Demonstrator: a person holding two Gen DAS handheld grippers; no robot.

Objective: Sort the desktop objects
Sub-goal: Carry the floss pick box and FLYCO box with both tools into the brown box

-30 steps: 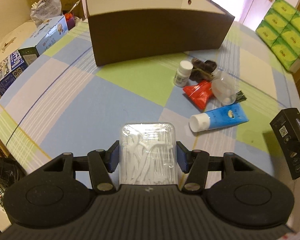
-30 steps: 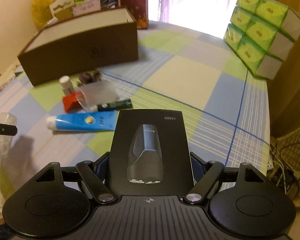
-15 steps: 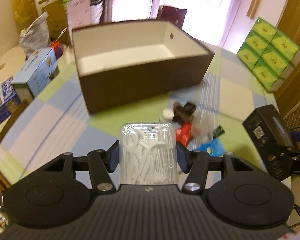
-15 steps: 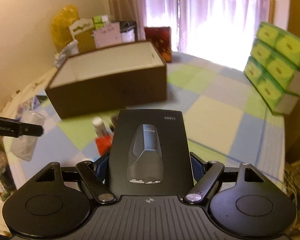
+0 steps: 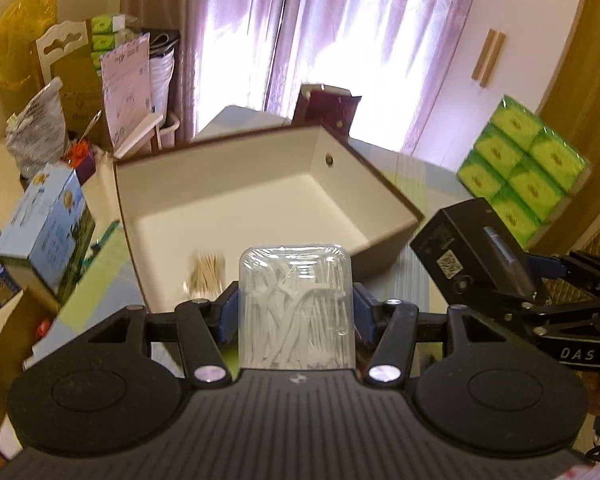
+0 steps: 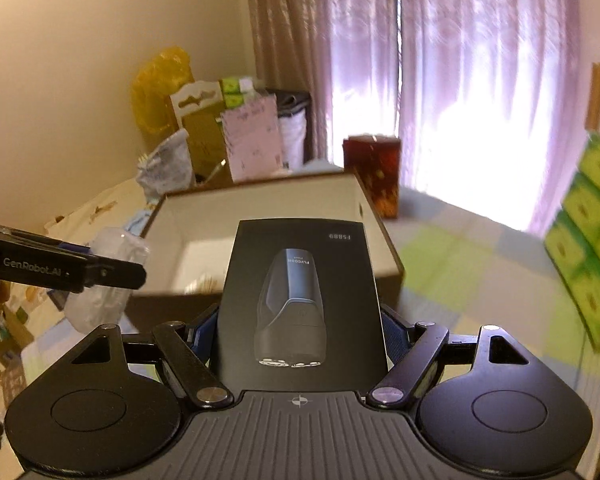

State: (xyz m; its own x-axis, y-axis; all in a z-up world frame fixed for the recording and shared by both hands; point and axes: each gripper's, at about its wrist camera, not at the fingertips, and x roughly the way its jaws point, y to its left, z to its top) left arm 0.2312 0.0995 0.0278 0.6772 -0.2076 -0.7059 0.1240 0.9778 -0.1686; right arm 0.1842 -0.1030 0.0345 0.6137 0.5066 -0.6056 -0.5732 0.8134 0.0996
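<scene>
My left gripper [image 5: 295, 306] is shut on a clear plastic box of white floss picks [image 5: 295, 304], held above the near edge of the brown storage box [image 5: 260, 196]. Its white interior holds a small bundle of cotton swabs [image 5: 206, 270]. My right gripper [image 6: 300, 328] is shut on a black shaver carton [image 6: 300, 296], raised in front of the same storage box [image 6: 260, 216]. In the left wrist view the shaver carton [image 5: 472, 248] hangs just right of the storage box. In the right wrist view the floss pick box [image 6: 104, 276] and the left gripper's fingers [image 6: 112, 274] are at the left.
Green tissue packs [image 5: 524, 172] are stacked at the right of the checked tablecloth [image 6: 480, 264]. A blue carton [image 5: 46, 228] stands left of the storage box. A dark red gift box [image 6: 374, 174] stands behind it. Bags and cartons [image 5: 76, 80] crowd the back left by the curtains.
Both grippers have risen and moved forward toward the storage box with their loads. The tube, bottle and sachets on the table have dropped out of sight below.
</scene>
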